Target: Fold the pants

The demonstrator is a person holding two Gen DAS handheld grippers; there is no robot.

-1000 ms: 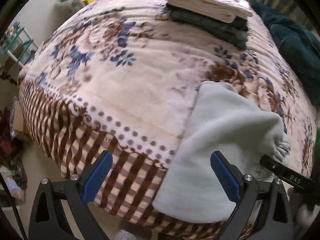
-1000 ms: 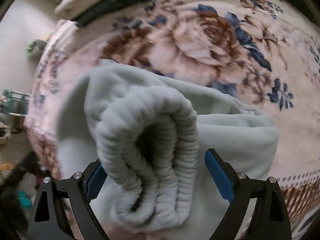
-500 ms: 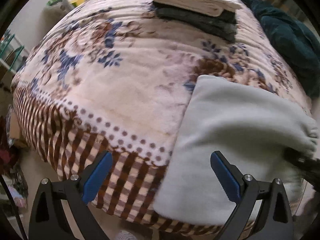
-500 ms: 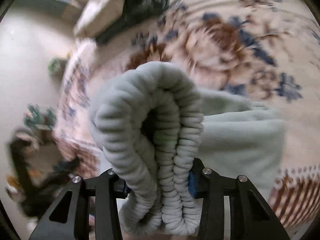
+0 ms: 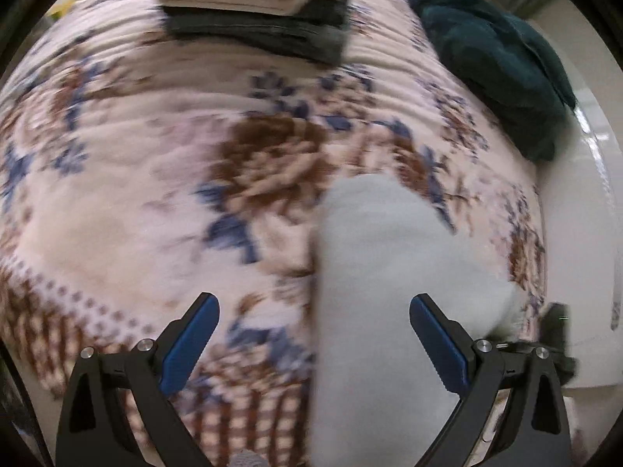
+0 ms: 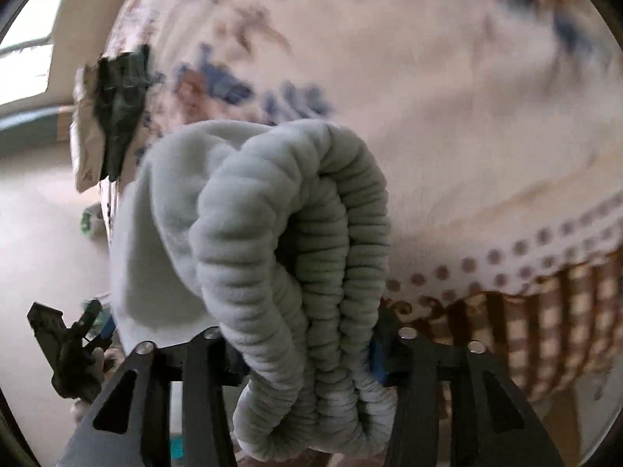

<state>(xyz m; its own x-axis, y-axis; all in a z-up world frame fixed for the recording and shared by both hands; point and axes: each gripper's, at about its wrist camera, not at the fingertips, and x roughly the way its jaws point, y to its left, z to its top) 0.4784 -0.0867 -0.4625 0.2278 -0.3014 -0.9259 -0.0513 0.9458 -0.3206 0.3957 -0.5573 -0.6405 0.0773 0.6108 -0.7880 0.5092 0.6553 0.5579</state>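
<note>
Between the fingers of my right claw (image 6: 307,354) sits the bunched waistband of the pale grey pants (image 6: 296,257) — the pads press its sides, though the jaws are easing apart. At lower right of the left view the pants (image 5: 373,272) lie on the flowered blanket (image 5: 155,179), partly between my left claw's (image 5: 313,338) wide-open, empty fingers. Folded clothes (image 5: 253,4) are stacked at the top — blurred, possibly two pieces.
</note>
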